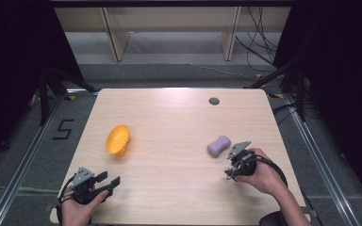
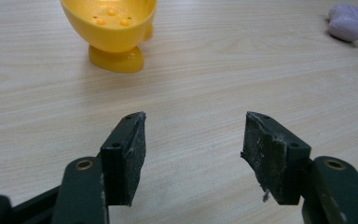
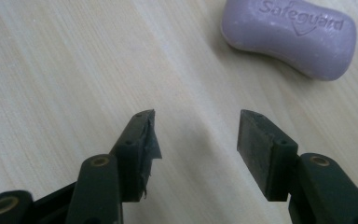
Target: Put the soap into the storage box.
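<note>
A yellow plastic soap dish [image 1: 118,140] lies tipped on the left half of the wooden table [image 1: 169,117]; it is seen close up as the yellow dish [image 2: 114,28], with its hollow facing the camera. A purple soap bar [image 1: 218,146] rests on the right half, and the soap bar [image 3: 291,35] reads "Safeguard". My left gripper [image 1: 109,180] is near the front left edge, pointing toward the dish. The left gripper [image 2: 193,135] is open and holds nothing. My right gripper [image 1: 230,170] sits just short of the soap; the right gripper [image 3: 196,133] is open over bare wood.
A small round grommet hole [image 1: 214,100] sits near the table's far edge. The purple soap [image 2: 347,22] lies far off to the upper right in the left gripper view. Dark stands and cables surround the table on the floor.
</note>
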The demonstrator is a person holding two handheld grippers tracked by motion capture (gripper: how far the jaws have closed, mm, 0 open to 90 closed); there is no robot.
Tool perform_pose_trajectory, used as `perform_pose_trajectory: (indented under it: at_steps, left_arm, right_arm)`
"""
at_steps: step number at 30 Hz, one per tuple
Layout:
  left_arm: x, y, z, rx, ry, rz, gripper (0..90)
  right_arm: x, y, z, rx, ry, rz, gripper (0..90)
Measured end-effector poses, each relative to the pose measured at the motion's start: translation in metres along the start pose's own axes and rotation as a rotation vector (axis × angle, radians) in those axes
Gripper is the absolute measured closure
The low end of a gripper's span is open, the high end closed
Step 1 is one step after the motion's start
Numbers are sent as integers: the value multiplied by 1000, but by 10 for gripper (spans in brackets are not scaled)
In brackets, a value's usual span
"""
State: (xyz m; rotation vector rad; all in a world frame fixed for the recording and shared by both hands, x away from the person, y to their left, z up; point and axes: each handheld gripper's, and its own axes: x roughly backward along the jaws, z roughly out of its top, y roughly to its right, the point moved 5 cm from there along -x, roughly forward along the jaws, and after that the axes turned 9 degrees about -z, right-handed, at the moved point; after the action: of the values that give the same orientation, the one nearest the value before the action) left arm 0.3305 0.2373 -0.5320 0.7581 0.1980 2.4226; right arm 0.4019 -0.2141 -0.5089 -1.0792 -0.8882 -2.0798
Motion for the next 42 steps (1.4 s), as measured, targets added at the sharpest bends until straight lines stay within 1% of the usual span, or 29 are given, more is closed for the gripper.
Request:
perform_pose_trajectory:
  at_steps: [1,2,3,7,8,10,11,12,13,15,16,17,19,20,22,25,28,29,30,31,32,33,34,36,37,39,40,41,42]
  left_arm:
    - [0,0,0,0,0,0,386]
    - [-1,1,1,-8,6,-4,386]
    - [-1,2,1,-10,5,-6,386]
    - [-1,4,2,-18,10,-13,383]
    - [-1,4,1,-16,7,-14,383]
    - [-1,3,1,-24,1,-17,381]
    - [-1,3,1,-26,2,-16,381]
    - [-1,3,2,-22,7,-13,380]
    - [-1,3,1,-23,0,-5,380]
    - [-1,3,1,-19,3,-9,379]
    - [-2,3,1,-21,4,-15,379]
    - [-2,2,1,-20,2,-12,379]
    - [-2,1,0,-14,-5,0,379]
    - [-3,1,0,-15,2,-13,379]
    - [-3,0,0,-13,1,-7,379]
    - [-5,0,0,0,5,-16,380]
    - [-4,0,1,-11,3,-6,380]
    - [-4,0,1,-11,2,-6,380]
    - [-4,1,1,-11,9,-13,380]
    - [-3,1,1,-10,13,-18,380]
    - [-3,1,1,-10,13,-18,380]
    - [-3,1,1,-4,15,-16,380]
    - [-3,1,0,0,16,-15,380]
    - [-2,2,1,-1,19,-17,380]
    - [-2,2,1,-5,17,-21,380]
    - [-2,2,1,-1,21,-19,380]
    - [-3,2,1,-4,23,-22,380]
    - [-2,2,1,-4,22,-20,380]
    - [-3,2,1,-1,20,-18,380]
  right_arm:
    - [0,0,0,0,0,0,466]
    - [1,2,2,37,1,10,450]
    - [3,2,2,11,-1,-8,448]
    - [4,4,4,34,-8,-8,432]
    - [4,8,6,64,-14,-15,429]
    - [5,13,8,97,-23,-15,418]
    - [5,16,9,116,-33,-27,411]
    - [5,21,12,155,-33,-34,399]
    - [5,25,14,171,-40,-45,381]
    - [5,29,17,167,-49,-49,380]
    - [4,37,22,183,-72,-53,357]
    - [3,41,26,195,-74,-58,355]
    - [0,46,32,230,-73,-44,350]
    - [-3,49,36,253,-67,-37,344]
    - [-8,53,41,304,-67,-29,345]
    - [-17,61,48,372,-99,-44,349]
    - [-21,64,51,388,-124,-47,356]
    - [-23,65,53,417,-134,-34,357]
    - [-26,65,56,436,-127,-27,359]
    - [-29,67,60,478,-115,-20,365]
    - [-31,67,63,501,-106,-7,367]
    - [-31,65,62,478,-118,-7,367]
    - [-31,65,62,478,-118,-7,367]
    - [-33,63,62,462,-154,-6,369]
    - [-39,65,67,553,-111,16,371]
    - [-40,64,67,541,-122,16,372]
    - [-43,64,70,565,-112,19,372]
    - [-44,63,70,549,-124,8,372]
    - [-44,63,70,549,-124,8,372]
